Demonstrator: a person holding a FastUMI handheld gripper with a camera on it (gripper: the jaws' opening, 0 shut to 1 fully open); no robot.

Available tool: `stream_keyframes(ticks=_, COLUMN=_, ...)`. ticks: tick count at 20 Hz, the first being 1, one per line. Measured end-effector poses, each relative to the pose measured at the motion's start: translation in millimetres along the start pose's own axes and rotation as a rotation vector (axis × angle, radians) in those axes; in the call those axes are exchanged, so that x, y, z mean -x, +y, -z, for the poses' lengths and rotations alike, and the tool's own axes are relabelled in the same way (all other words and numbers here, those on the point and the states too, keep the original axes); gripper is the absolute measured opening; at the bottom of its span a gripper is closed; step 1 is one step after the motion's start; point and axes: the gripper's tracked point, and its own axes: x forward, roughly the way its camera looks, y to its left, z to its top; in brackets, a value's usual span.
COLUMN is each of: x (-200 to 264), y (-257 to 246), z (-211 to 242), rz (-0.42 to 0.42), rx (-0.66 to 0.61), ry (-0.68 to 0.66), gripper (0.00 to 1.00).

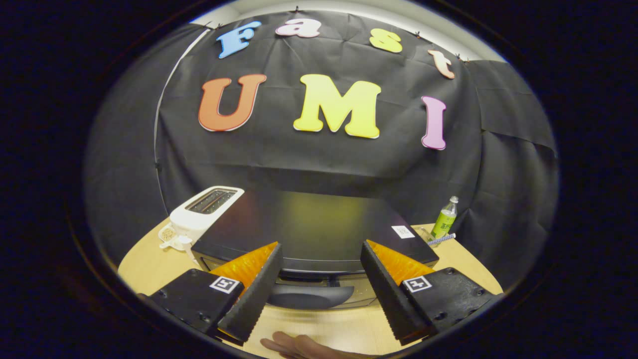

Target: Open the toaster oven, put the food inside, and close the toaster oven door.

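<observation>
gripper view is looking down over a round wooden table [468,262] backed by black cloth, and the oven [314,227], the biggest thing on it, is sitting squarely ahead with its dark glossy top catching a yellowish reflection. its door is standing shut, and the curved dark handle [309,296] along the door's upper edge is lying between the two fingers, with neither finger touching it. the gripper [321,259] is hovering just above and in front of the oven's front edge, its jaws spread wide apart and holding nothing, the fingertips reaching over the front rim of the oven top. a white toaster [202,214] is standing just left of the oven, close against its side, with its slots facing up. behind the oven's right rear corner a green bottle [445,219] is standing upright near the cloth, and a small striped stick-like thing [441,239] is lying at its base; what that is cannot be told. a white sticker [402,231] is sitting on the oven top near its right rear corner. a hand [299,346] is resting on the table just in front of the oven, below the fingers. the food cannot be made out anywhere on the table.
</observation>
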Motion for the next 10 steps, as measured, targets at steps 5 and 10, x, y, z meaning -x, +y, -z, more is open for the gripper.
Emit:
stream_keyframes(ticks=5, x=3, y=1, z=3, rz=0.001, rx=-0.035, ry=-0.023, gripper=1.00)
stream_keyframes(ticks=10, x=8, y=17, z=26, rz=-0.046, rx=-0.026, ry=0.021, gripper=1.00)
